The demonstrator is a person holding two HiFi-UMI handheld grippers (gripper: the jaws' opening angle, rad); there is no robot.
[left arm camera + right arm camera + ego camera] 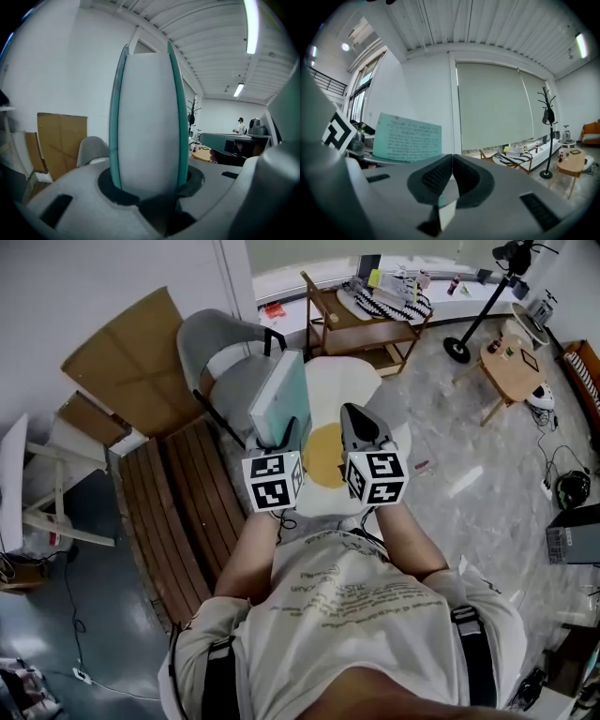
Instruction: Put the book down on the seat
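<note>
1. Teal-covered hardback book with pale page edges (279, 397) stands upright, its lower end clamped between the jaws of the left gripper (279, 435); the page edges face that gripper's camera.
2. From the head view the book shows just in front of the grey shell chair with a pale seat cushion (225, 371); it is carried on end, not lying on the seat.
3. Beside it, the right gripper (353, 413) has its jaws pressed together on nothing; it hangs over a white and yellow egg-shaped rug (323, 457).
4. Brown slatted wooden bench (173, 512) lies to the left.
</note>
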